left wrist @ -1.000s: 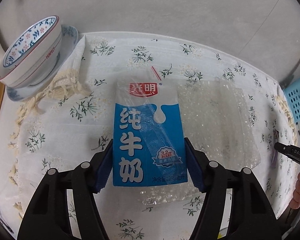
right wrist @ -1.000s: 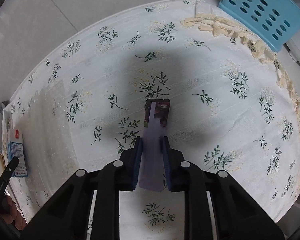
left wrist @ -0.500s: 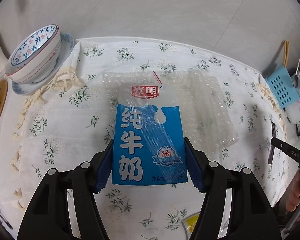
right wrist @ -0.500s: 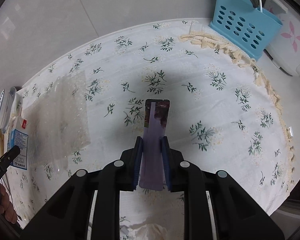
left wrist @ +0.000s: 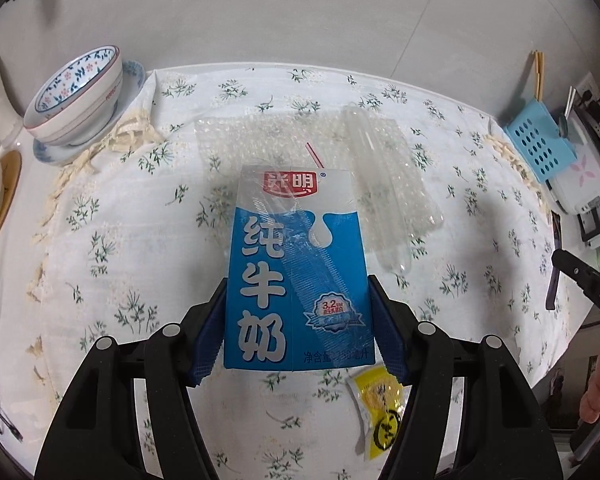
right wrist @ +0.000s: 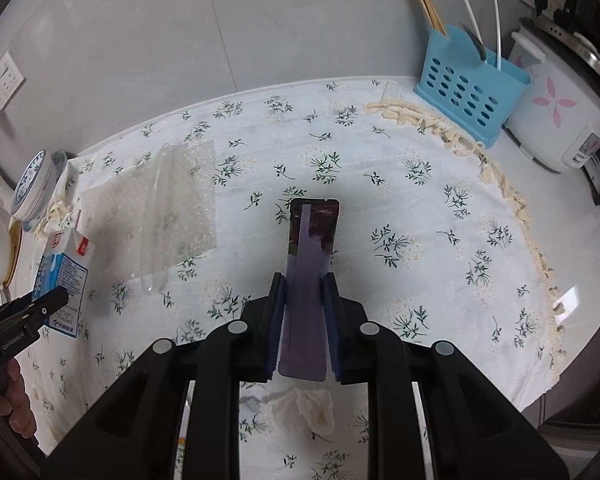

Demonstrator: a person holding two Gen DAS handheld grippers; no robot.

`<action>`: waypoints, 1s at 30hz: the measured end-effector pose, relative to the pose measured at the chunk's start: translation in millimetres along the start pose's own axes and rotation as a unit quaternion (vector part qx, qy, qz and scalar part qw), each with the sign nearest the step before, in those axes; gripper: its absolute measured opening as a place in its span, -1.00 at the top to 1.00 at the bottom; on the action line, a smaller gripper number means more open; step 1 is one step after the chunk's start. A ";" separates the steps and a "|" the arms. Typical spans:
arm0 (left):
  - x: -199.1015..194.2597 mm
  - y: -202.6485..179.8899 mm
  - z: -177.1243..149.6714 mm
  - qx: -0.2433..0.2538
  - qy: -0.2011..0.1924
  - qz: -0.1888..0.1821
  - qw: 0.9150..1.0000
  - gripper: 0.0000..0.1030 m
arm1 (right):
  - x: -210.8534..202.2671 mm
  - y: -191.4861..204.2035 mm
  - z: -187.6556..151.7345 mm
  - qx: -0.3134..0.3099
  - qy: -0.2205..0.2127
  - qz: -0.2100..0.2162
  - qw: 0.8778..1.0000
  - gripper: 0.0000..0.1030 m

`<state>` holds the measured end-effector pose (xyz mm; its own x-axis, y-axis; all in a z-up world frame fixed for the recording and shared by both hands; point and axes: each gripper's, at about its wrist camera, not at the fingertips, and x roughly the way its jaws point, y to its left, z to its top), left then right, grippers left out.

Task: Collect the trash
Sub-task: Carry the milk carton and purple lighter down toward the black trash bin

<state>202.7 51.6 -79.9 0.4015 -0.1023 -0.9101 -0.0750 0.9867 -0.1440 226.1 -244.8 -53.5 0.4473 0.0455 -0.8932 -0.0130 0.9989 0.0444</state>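
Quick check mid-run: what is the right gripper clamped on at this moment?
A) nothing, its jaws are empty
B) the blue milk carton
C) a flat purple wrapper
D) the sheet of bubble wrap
C: in the right wrist view the right gripper has its pads closed on a flat purple wrapper, while the milk carton sits in the left gripper.

The milk carton (left wrist: 298,268), blue and white with a red logo and a clear straw sleeve stuck slantwise on its face, stands clamped between the left gripper's (left wrist: 298,320) pads, above the cloth. The purple wrapper (right wrist: 310,272), long, flat and dark at its far end, juts forward from the right gripper (right wrist: 305,328), pinched at its near end. A yellow packet (left wrist: 378,408) lies under the left gripper, perhaps a sauce sachet. Bubble wrap (left wrist: 320,160) lies flat just beyond the carton.
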 end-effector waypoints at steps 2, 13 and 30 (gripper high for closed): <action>-5.1 -2.4 -6.5 0.005 -0.001 -0.001 1.000 -0.23 | -9.3 2.9 -5.2 -0.004 -0.003 0.007 1.000 0.65; -36.2 -13.3 -43.7 0.012 -0.006 -0.013 1.000 -0.23 | -46.7 18.7 -40.6 -0.039 -0.014 0.033 0.999 0.65; -67.1 -48.4 -111.8 0.019 -0.001 -0.033 0.999 -0.23 | -67.5 12.9 -100.6 -0.064 -0.002 0.062 0.996 0.65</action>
<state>77.3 -3.4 -55.2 0.4067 -0.1672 -0.8981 -0.0138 0.9819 -0.1890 105.8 -234.2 -37.6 0.4392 0.1687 -0.8824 -0.1825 0.9785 0.0962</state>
